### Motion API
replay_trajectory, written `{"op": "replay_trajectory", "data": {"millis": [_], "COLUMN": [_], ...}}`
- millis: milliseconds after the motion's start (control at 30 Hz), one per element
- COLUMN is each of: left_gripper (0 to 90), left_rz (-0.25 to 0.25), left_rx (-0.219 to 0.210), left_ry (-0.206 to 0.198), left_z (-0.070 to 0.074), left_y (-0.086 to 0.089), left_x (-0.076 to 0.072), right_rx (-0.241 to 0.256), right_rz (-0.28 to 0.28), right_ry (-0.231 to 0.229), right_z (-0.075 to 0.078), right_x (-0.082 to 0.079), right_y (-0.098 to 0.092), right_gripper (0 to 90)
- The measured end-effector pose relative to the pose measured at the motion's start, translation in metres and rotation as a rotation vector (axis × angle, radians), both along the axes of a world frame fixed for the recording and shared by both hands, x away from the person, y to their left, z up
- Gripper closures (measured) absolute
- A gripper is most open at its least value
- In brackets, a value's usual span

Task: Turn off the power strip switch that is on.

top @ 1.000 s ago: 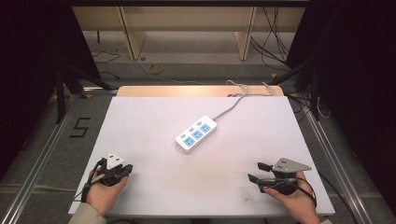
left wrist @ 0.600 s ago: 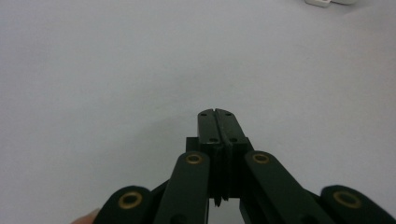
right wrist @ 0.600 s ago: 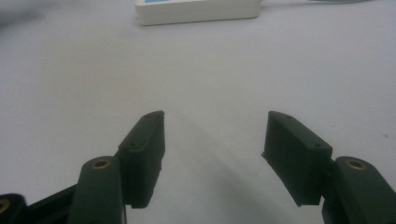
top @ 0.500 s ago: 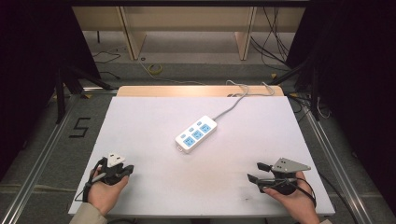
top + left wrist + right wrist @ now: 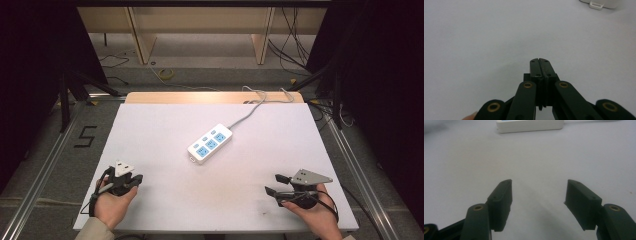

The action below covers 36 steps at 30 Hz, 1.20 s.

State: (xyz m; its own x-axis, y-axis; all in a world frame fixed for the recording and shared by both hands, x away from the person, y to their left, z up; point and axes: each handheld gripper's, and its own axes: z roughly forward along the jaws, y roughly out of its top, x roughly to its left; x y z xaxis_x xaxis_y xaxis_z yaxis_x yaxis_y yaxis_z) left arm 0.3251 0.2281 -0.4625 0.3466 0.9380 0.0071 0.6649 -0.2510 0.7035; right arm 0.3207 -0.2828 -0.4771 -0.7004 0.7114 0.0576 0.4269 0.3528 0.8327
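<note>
A white power strip (image 5: pixel 210 143) with blue sockets lies at an angle in the middle of the white table (image 5: pixel 160 130). Its end shows at the top of the left gripper view (image 5: pixel 596 3) and its side along the top of the right gripper view (image 5: pixel 530 125). My left gripper (image 5: pixel 135 179) rests near the front left edge, jaws pressed together (image 5: pixel 540 60) with nothing between them. My right gripper (image 5: pixel 275 184) sits near the front right edge, jaws spread wide (image 5: pixel 537 186) and empty. Both grippers are well short of the strip.
The strip's grey cable (image 5: pixel 250 112) runs off the table's far edge to a wooden shelf (image 5: pixel 210 97). Metal rails (image 5: pixel 45 165) border the table on both sides. A "5" mark (image 5: pixel 85 136) lies on the floor at the left.
</note>
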Motion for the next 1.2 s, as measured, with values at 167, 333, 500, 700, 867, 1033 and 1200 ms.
{"op": "replay_trajectory", "data": {"millis": [167, 333, 500, 700, 867, 1033, 1200], "left_gripper": [89.5, 89.6, 89.6, 89.6, 89.6, 89.6, 89.6], "left_rz": [0.001, 0.002, 0.001, 0.000, -0.003, -0.010, -0.014], "left_rx": [0.001, 0.001, -0.003, -0.004, 0.000, 0.009, 0.008], "left_ry": [0.005, 0.002, -0.001, -0.005, -0.007, -0.008, -0.009], "left_z": [0.002, 0.003, 0.006, 0.007, 0.008, 0.009, 0.010], "left_y": [-0.001, -0.003, -0.004, -0.006, -0.007, -0.010, -0.012], "left_x": [0.001, 0.004, 0.006, 0.008, 0.009, 0.012, 0.014], "right_rx": [0.000, -0.001, -0.001, -0.001, -0.001, -0.002, -0.003], "right_rz": [0.000, 0.000, -0.001, 0.000, 0.001, 0.001, 0.002], "right_ry": [0.000, 0.001, 0.002, 0.000, -0.003, -0.004, -0.004], "right_z": [0.000, 0.000, 0.000, 0.000, 0.000, 0.000, 0.000], "right_x": [0.000, 0.000, 0.000, 0.000, 0.000, 0.000, 0.000], "right_y": [0.000, 0.000, 0.000, 0.000, 0.001, 0.001, 0.001], "right_gripper": [39.1, 39.1, 39.1, 39.1, 39.2, 39.2, 39.2]}}
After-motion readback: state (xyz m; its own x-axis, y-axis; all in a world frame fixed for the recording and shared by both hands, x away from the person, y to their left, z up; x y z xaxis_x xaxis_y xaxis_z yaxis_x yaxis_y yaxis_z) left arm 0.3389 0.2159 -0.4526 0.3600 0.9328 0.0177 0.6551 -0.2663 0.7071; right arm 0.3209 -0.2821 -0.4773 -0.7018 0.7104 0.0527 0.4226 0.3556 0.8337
